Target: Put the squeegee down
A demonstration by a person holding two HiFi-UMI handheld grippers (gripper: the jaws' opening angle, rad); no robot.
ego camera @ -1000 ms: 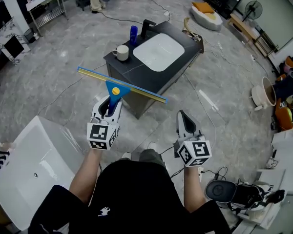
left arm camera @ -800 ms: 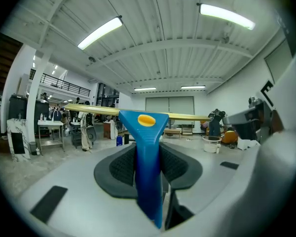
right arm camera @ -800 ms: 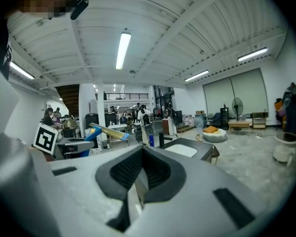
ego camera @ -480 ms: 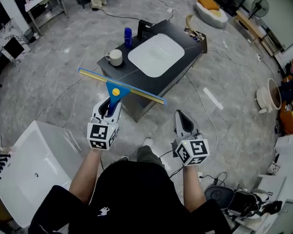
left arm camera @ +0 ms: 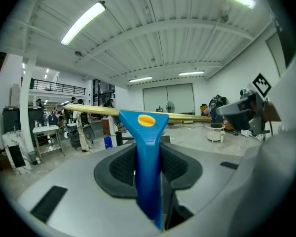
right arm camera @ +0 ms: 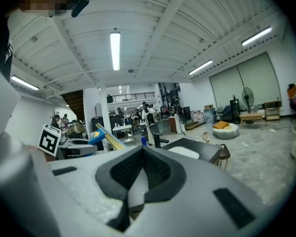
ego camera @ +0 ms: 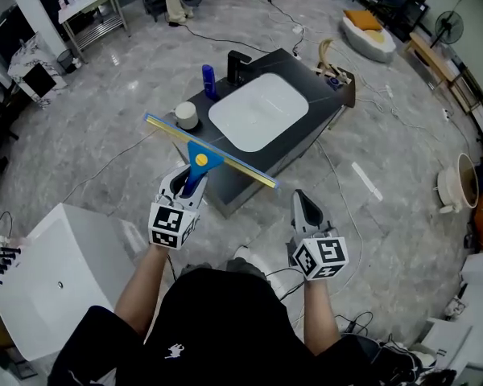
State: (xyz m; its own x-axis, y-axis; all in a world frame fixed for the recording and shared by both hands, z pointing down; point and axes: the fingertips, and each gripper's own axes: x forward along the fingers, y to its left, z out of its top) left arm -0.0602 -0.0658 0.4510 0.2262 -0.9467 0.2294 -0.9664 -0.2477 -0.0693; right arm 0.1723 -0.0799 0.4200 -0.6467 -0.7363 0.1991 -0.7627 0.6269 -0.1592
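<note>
My left claw [left arm camera: 148, 169] is closed on the blue handle of the squeegee [ego camera: 200, 161]. Both pads press on the handle, and the long blade lies across beyond the claw tips. The right claw [right arm camera: 140, 177] has its jaws together with nothing in them. It hangs at the near side of the desk [ego camera: 322, 103], apart from the squeegee.

The squeegee is in the air at the near edge of the desk, not yet on it. I judge that the step in hand is to bring it over the desk and lay it down.

The blade reaches far to both sides of the claw. Its left end shows close to the cup [ego camera: 186, 115] on the left corner of the desk, but I cannot tell how high above it. If I go forward too low, that end may push the cup, or the bottle [ego camera: 208, 80] behind it, off the desk.

The basin [ego camera: 258, 111] takes the middle of the desk, so little bare top is left. If I open the claw before the blade rests flat, the squeegee may tip, slide into the basin, or fall from the near edge. The grip is only on the handle, so a knock on one blade end may turn it in the pads.
</note>
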